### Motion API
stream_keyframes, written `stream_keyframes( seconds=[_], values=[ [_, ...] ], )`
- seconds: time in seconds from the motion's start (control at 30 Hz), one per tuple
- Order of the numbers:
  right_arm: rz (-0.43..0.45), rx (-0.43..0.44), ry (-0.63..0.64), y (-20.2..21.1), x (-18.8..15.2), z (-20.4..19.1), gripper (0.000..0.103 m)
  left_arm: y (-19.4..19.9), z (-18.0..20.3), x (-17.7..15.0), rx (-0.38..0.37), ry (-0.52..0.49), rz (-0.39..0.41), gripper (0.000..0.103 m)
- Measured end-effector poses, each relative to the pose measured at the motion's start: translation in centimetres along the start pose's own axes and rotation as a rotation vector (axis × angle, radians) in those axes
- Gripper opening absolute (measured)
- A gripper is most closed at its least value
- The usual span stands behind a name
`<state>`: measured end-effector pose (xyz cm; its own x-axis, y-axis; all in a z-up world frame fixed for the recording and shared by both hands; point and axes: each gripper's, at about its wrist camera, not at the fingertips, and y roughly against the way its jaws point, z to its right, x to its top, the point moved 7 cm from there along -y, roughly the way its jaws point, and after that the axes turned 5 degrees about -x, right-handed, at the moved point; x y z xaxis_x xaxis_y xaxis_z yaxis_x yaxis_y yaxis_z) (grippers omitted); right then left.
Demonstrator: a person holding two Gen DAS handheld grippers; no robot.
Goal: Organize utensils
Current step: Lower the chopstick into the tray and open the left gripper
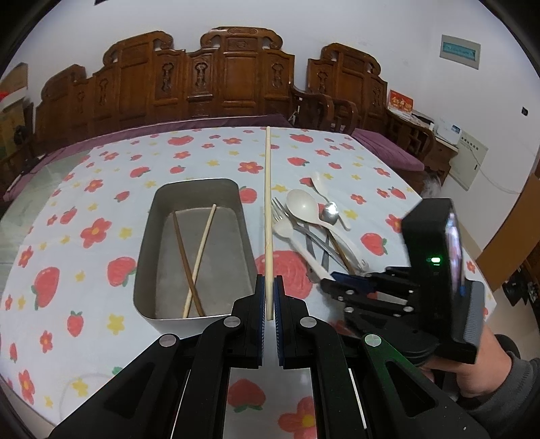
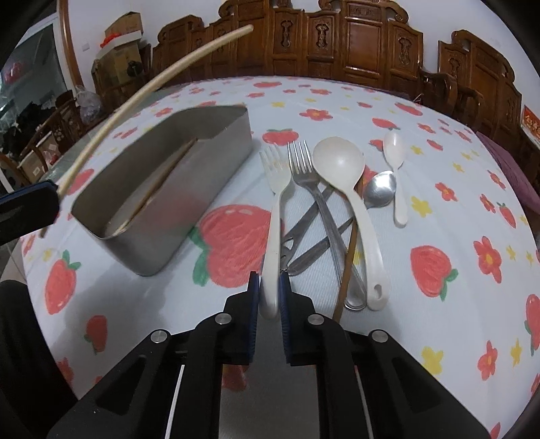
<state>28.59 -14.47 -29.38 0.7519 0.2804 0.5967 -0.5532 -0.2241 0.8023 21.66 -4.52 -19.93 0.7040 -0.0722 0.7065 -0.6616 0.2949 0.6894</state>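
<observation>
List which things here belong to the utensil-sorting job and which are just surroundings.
Job:
- metal tin, two chopsticks inside
- pale chopstick, held in the left gripper
- white plastic fork, its handle between the right gripper jaws
- metal fork, big white spoon, small white spoon, metal spoon, brown chopstick

Surroundings:
- strawberry tablecloth
- carved wooden chairs
- cardboard boxes

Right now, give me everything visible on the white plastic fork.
The white plastic fork is one piece, matte white, with short tines and a long flat handle. It lies flat on the strawberry tablecloth, tines away from the camera, leftmost in the utensil pile, between the metal tray and the metal fork. The right gripper brackets its handle end.
</observation>
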Motion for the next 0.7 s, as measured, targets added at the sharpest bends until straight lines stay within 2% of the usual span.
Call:
stream_keyframes(
  seconds=[0.23, 0.4, 0.7],
  values=[
    [0.072, 0.022, -0.042, 2.8, 0.8, 0.5, 0.013, -0.4, -1.9, 0.5, 0.024, -0.001, -0.001, 0.004],
    [0.114, 0.035, -0.066, 4.2, 1.1, 0.9, 0.013, -1.2, -4.0, 0.2, 0.029, 0.014, -0.034, 0.004],
    [0.110, 0.030, -0.069, 4.0, 1.0, 1.0, 0.013, -2.2, -6.2, -1.2, 0.023, 0.062, -0.096, 0.004]
  ],
)
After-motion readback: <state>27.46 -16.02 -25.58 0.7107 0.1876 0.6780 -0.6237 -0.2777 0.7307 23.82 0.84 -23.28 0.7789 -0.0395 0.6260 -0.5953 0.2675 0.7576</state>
